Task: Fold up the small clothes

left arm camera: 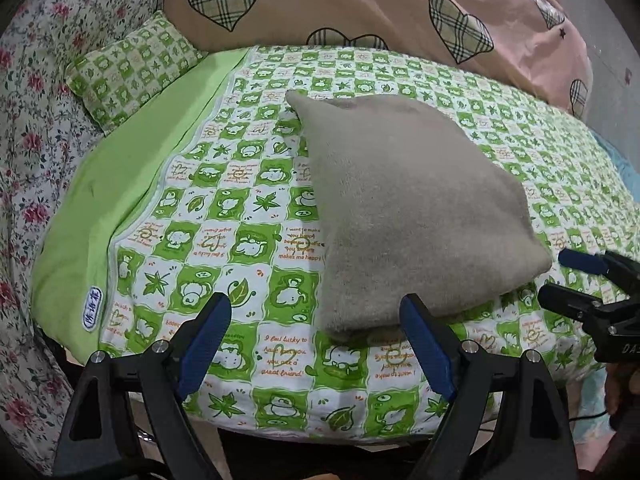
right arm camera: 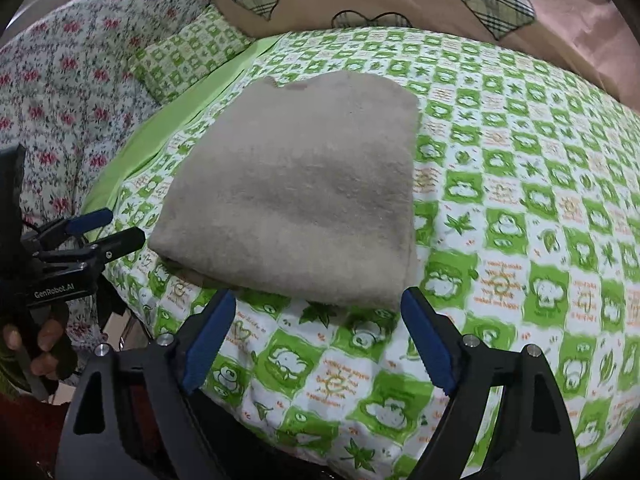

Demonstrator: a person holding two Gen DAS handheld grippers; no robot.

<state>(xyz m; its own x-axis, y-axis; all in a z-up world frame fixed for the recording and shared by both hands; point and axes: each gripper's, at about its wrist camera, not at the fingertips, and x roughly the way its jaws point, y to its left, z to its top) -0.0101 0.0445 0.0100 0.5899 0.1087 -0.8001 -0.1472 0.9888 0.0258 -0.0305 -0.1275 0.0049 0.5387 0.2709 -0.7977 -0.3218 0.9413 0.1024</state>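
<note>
Far left there's a floral quilt (left arm camera: 28, 128) bunching up along the edge of the bed, and just right of it a small green checked pillow (left arm camera: 132, 68) is sitting on a plain green sheet strip (left arm camera: 120, 184). The rest of the bed is wearing the green cartoon bedspread (left arm camera: 224, 232), with a pink heart-print duvet (left arm camera: 360, 4) piling up at the far side.

The thing that matters, the grey fleece garment (left arm camera: 408, 208), is lying flat on the bedspread near the near edge, already looking folded into a thick, roughly square pad. Its longer side seems to be running near-to-far, though the fisheye is bending things, so I'm not swearing to that.

The left gripper (left arm camera: 316, 340) is sitting wide open with nothing in it, and the garment's near corner is poking just past its right finger (left arm camera: 426, 346); whether they're touching I can't tell. So from the left claw the cloth is lying ahead and to the right.

Moving right, the right gripper (right arm camera: 318, 338) is also gaping wide and empty, and it's squared up to the garment's near edge, the fold lying straight ahead between its fingers. In the left view it's showing at the right edge, beside the garment's right corner.

My guess: both are about equally close, but the right one is lined up better for the next pinch, if another fold is even needed.
</note>
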